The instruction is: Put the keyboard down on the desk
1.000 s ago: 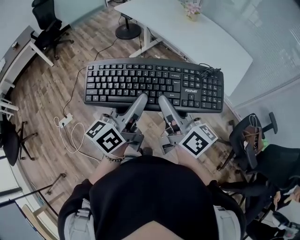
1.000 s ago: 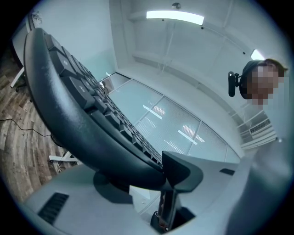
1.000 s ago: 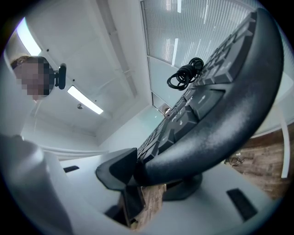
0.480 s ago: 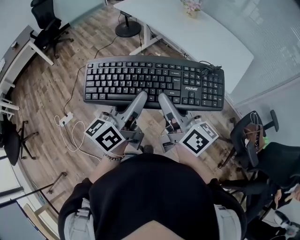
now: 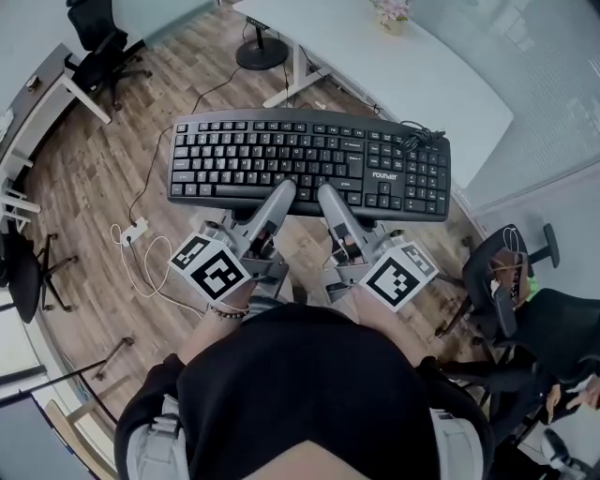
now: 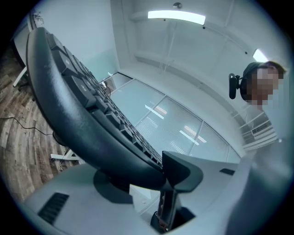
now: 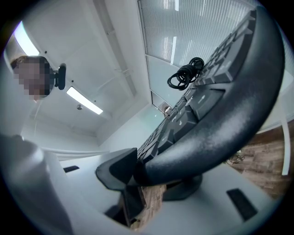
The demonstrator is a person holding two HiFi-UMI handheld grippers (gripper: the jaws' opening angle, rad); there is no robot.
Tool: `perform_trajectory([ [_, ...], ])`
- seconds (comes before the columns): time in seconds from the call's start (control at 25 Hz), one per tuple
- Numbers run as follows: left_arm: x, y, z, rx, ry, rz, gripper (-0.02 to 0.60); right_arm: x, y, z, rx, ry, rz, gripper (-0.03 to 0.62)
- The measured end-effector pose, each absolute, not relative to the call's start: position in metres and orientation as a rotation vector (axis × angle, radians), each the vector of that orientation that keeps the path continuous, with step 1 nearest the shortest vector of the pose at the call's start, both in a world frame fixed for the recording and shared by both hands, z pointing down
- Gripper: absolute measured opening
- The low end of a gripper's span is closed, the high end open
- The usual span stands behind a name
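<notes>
Keyboard: black plastic full-size keyboard (image 5: 309, 169), held level in the air, just short of the white table (image 5: 422, 84).
Left tongs (image 5: 283, 192): clamped on its near edge.
Right tongs (image 5: 326, 195): clamped beside them.
Change: none in the last second; set-down not begun.

The keyboard (image 5: 309, 167) hangs over the floor (image 5: 84, 173), and the counter (image 5: 422, 80) lies beyond its far edge. The left tongs (image 5: 283, 191) and the right tongs (image 5: 325, 195) sit side by side at the middle of its near edge, each clamping it with one jaw above and one below. A coiled cable (image 5: 419, 141) rests on its far right corner. A power strip (image 5: 133, 234) lies on the floor below its left end. The far chair (image 5: 94, 42) stands well beyond that end, and the near chair (image 5: 502, 277) stands to its right. A flower pot (image 5: 392, 14) stands on the counter, far behind the keyboard.
</notes>
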State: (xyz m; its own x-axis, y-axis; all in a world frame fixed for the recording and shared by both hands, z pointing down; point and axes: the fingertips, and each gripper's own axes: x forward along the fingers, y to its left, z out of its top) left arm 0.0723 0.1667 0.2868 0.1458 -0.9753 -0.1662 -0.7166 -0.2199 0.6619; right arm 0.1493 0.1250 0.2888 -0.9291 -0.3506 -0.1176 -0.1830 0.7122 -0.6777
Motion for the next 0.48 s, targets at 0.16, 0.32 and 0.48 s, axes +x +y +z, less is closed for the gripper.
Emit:
perform_trajectory([
  [0.16, 0.070, 0.159, 0.287, 2.008, -1.617, -0.804, 0.198, 0.148, 0.118, 0.290, -0.425, 2.675, -1.028, 0.169],
  [0.32, 0.058, 0.145, 0.286, 2.007, -1.612, -0.805, 0.198, 0.135, 0.104, 0.289, -0.424, 2.676, -1.028, 0.169],
  [0.48, 0.024, 0.114, 0.274, 2.009, -1.595, -0.800, 0.198, 0.102, 0.073, 0.277, -0.444, 2.673, -1.038, 0.169],
])
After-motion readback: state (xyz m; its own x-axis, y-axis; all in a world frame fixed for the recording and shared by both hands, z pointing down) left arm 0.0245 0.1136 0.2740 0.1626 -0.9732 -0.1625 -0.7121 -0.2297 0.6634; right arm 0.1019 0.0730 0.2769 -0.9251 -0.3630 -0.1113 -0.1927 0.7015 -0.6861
